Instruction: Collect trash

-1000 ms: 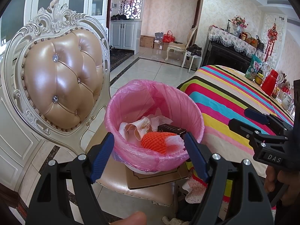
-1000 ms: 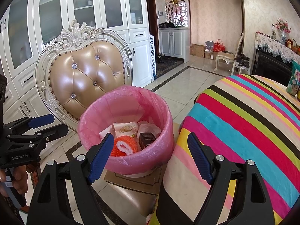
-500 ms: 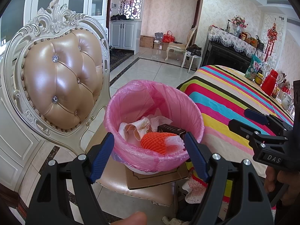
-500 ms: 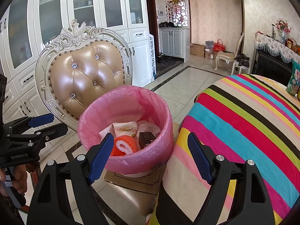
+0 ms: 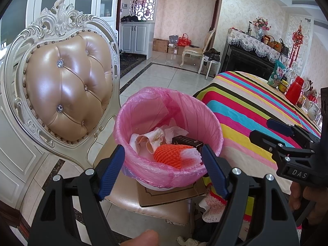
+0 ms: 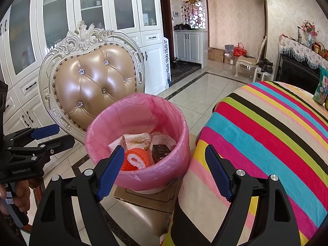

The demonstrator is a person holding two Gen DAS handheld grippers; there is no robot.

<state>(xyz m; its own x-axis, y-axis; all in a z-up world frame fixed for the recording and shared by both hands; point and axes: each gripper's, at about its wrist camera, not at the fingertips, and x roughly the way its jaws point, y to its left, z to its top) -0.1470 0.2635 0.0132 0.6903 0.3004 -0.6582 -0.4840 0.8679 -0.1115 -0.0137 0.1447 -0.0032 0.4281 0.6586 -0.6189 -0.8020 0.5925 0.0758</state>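
A trash bin with a pink liner [image 5: 143, 110] [image 6: 114, 121] stands on a chair seat beside the table. Inside lie an orange foam fruit net [image 5: 170, 155] [image 6: 137, 157], a small black box [image 5: 187, 141] [image 6: 161, 151] and crumpled paper [image 5: 152, 138] [image 6: 136, 140]. My left gripper [image 5: 163, 169] is open and empty, just in front of the bin; it also shows at the left of the right wrist view [image 6: 47, 135]. My right gripper [image 6: 164, 169] is open and empty, near the bin's front rim; it also shows in the left wrist view [image 5: 274, 129].
The bin sits on a cardboard sheet [image 5: 170, 194] on an ornate tufted chair [image 5: 65, 86] [image 6: 92, 82]. A table with a striped cloth [image 5: 252, 110] [image 6: 266, 133] is to the right, with a red jug [image 5: 294, 90] and jars at its far side. White cabinets [image 6: 92, 10] stand behind.
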